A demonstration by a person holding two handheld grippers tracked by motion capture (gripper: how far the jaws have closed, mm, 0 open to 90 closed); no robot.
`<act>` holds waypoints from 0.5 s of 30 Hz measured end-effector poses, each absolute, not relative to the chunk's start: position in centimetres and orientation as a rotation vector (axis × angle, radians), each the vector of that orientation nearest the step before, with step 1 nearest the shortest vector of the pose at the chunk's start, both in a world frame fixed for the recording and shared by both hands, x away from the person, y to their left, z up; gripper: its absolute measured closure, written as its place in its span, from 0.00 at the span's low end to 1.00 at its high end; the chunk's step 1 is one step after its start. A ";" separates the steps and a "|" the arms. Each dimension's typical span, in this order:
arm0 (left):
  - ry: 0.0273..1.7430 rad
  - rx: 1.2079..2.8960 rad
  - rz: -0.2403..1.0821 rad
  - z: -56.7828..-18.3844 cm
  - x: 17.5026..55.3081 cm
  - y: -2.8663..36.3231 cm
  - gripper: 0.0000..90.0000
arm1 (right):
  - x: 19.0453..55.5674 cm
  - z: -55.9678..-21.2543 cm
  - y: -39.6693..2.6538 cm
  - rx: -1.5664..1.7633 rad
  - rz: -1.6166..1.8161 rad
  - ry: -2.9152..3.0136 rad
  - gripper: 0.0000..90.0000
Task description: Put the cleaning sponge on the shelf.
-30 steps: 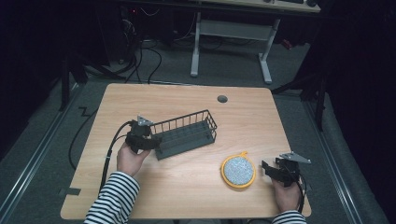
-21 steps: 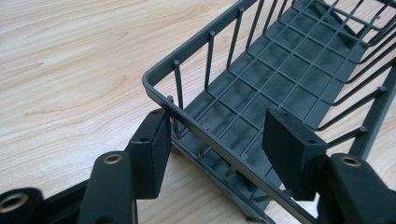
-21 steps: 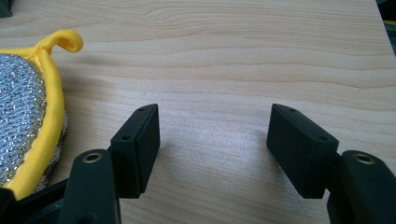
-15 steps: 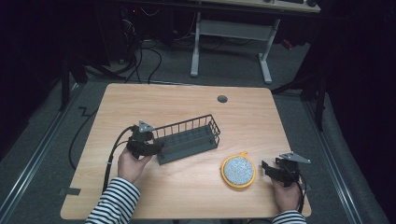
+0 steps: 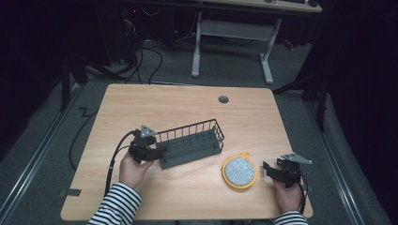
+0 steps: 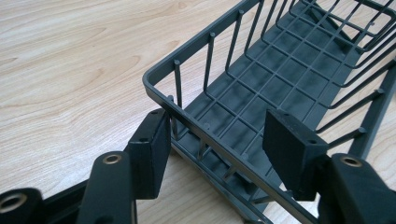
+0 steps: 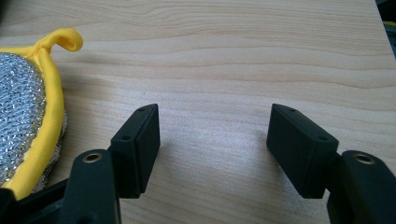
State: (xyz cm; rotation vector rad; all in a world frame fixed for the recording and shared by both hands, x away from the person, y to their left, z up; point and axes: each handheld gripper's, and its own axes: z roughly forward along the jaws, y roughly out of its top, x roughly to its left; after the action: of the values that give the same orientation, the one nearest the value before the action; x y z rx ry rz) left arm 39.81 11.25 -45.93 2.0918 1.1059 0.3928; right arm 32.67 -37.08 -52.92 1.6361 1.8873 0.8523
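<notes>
The left gripper (image 5: 155,151) has its jaws parted astride the near corner rim of the wire basket (image 5: 190,143), at the bench's (image 5: 187,101) seven o'clock. At four o'clock, the right gripper (image 5: 270,169) rests with jaws wide apart, just beside the yellow-rimmed scrubber (image 5: 239,171).

The person wears sleeves (image 5: 115,206) with black and white stripes, and each hand carries a black gripper (image 5: 149,151) with rectangular pads (image 6: 150,154), brass-coloured screw holes, a grey three-cornered plate and a black cable.
</notes>
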 end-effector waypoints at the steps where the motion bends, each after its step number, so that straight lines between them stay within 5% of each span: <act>1: 1.105 2.091 0.398 -45.9 39.8 11.2 0.47 | 32.7 -52.9 -37.1 1.635 0.851 1.887 0.39; 15: 1.120 1.980 0.374 -44.7 39.6 12.9 0.36 | 32.7 -52.9 -37.1 1.636 0.851 1.887 0.39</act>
State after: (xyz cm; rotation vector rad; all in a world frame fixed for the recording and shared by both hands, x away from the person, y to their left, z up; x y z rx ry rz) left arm 39.57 12.93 -44.67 1.9803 1.1203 0.3741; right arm 32.67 -37.07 -52.93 1.6357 1.8870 0.8514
